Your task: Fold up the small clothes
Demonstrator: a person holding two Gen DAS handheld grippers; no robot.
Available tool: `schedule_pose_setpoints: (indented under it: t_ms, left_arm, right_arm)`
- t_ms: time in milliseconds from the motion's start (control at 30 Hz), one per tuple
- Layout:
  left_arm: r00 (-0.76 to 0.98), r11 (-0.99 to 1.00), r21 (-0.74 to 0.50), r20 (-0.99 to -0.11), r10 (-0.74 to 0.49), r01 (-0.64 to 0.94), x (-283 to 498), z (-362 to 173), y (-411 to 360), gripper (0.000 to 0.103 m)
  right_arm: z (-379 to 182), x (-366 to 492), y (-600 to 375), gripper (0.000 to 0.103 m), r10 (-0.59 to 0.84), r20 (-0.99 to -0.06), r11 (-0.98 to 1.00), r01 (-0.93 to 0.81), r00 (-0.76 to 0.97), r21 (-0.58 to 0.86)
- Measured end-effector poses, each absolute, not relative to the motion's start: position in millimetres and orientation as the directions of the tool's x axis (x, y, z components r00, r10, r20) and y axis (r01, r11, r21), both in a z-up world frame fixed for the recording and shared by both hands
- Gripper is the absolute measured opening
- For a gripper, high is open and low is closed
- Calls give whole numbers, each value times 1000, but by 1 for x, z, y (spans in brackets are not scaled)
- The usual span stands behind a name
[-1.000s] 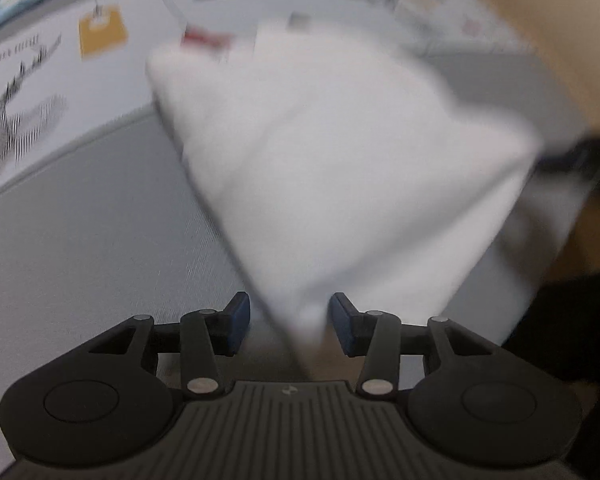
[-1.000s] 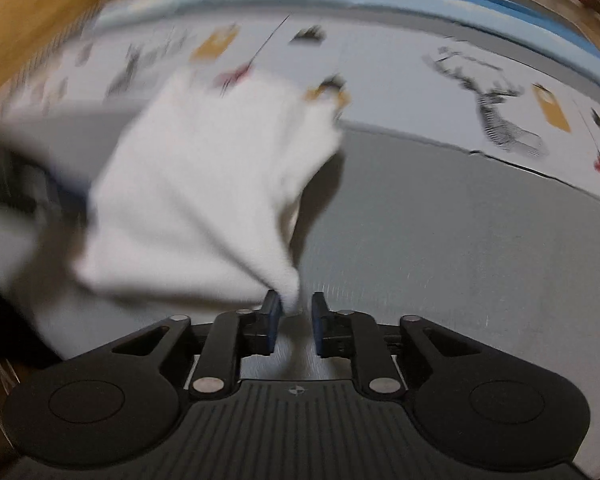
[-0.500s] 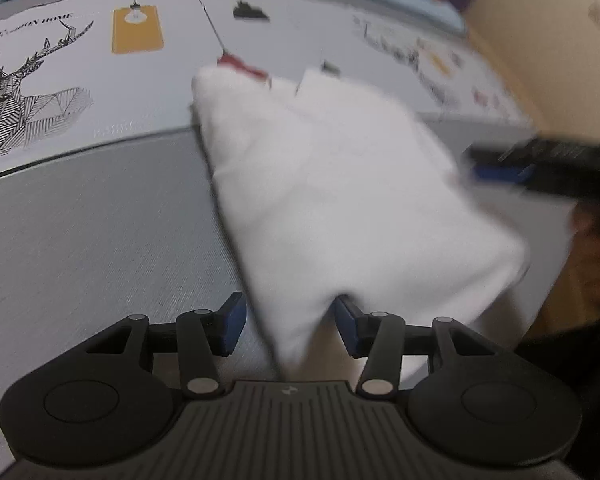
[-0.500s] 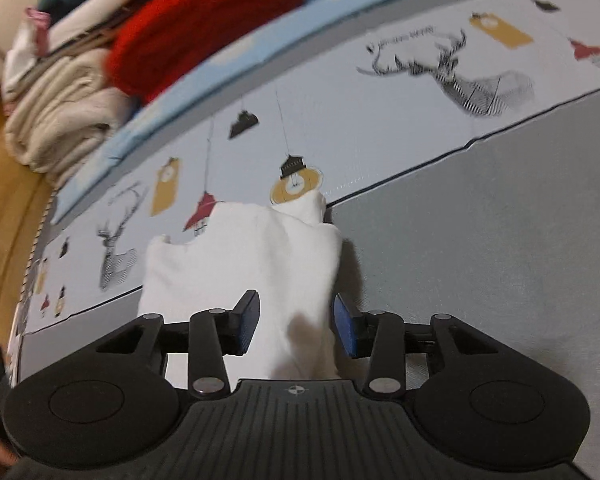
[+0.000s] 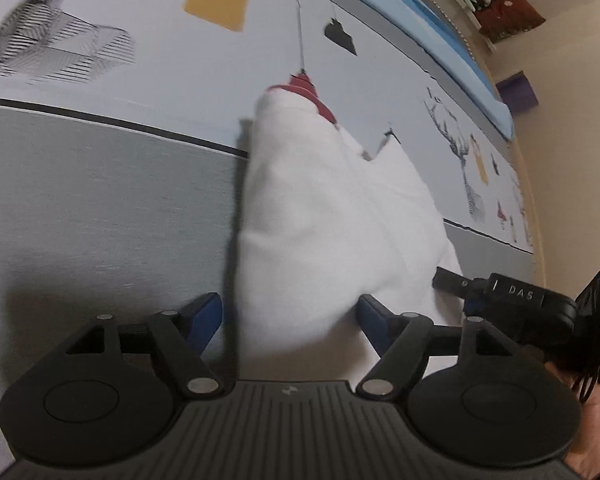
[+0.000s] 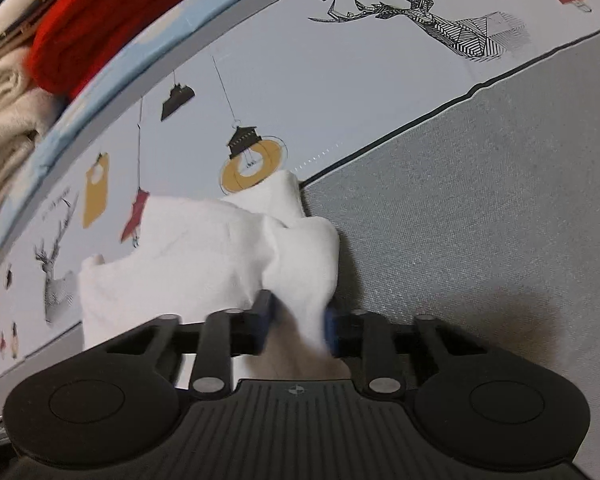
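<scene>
Left wrist view shows the left gripper (image 5: pixel 290 312) with its jaws spread wide after just opening, the near edge of a white garment (image 5: pixel 332 216) lying loose between the blue pads without being pressed. That garment rests on a cloth-covered surface (image 5: pixel 80 208), across the line where plain grey meets a pale printed band of deer (image 5: pixel 56 44) and hanging lamps. Right wrist view shows the right gripper (image 6: pixel 296 320) with its jaws having just narrowed, pinched onto a bunched corner of the garment (image 6: pixel 204 256). Folded red and cream knits (image 6: pixel 52 56) sit stacked beyond the surface's blue edge.
</scene>
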State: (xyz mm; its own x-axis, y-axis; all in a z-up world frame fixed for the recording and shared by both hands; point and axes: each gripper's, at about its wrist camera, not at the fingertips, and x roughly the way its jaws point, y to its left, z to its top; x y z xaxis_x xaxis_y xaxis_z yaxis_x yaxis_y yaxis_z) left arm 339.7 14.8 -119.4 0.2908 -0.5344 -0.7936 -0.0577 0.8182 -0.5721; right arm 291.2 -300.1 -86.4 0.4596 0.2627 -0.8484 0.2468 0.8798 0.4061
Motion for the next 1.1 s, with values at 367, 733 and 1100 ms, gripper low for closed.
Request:
schedule_pose_setpoints:
  t_ms: [367, 733, 1100]
  left_arm:
    - [470, 873, -485, -762, -446, 42, 338, -81, 29, 37]
    - [585, 863, -505, -703, -404, -11, 316, -43, 120, 57]
    - [310, 914, -404, -875, -372, -44, 291, -106, 99, 39]
  right_arm:
    - [-60, 288, -287, 9, 344, -723, 854, 120, 599, 506]
    - [-27, 280, -281, 21, 211, -671, 913, 102, 711, 395]
    - [-73, 260, -241, 20, 376, -858, 926, -117, 350, 359]
